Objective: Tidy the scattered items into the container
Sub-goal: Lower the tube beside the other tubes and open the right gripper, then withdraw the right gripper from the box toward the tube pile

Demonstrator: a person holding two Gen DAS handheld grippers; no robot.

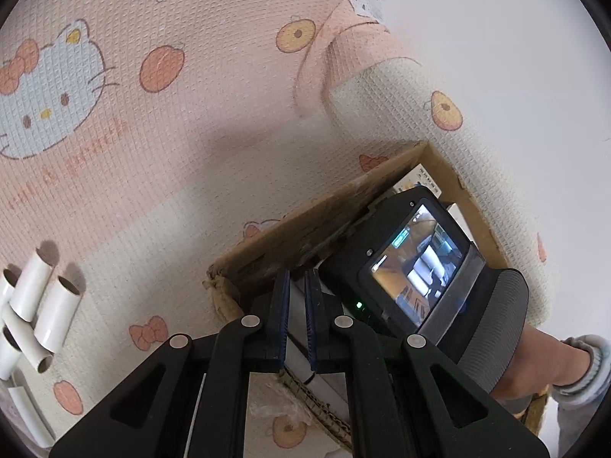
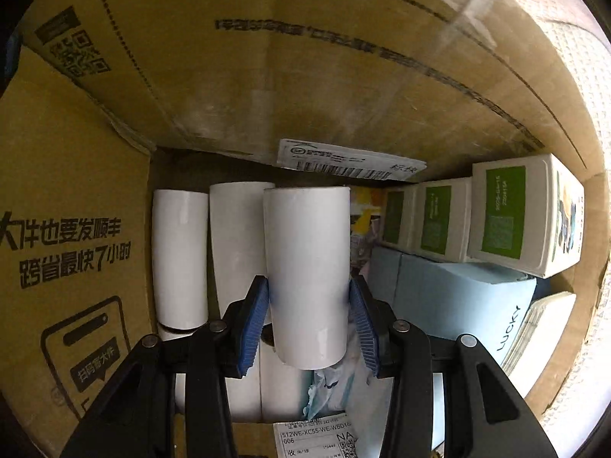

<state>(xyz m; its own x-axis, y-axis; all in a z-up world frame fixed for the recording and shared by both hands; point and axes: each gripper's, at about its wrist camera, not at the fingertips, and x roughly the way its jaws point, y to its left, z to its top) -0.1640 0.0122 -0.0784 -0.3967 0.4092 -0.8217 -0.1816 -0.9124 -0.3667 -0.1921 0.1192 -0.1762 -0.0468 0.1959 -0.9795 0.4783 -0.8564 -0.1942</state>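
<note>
Lowering a white tube (image 2: 307, 278), right claw (image 2: 309, 324) clamped on it inside box (image 2: 76, 229) beside stacked tubes; left claw (image 1: 297, 316) nearly together, empty.

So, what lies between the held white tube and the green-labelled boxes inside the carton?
In the right wrist view, crumpled colourful paper lies between the white tube and the green-labelled boxes.

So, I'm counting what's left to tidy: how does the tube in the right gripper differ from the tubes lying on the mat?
The held tube is inside the cardboard box, pinched by the right gripper. The loose tubes lie piled outside on the mat, untouched. All are white tubes.
</note>
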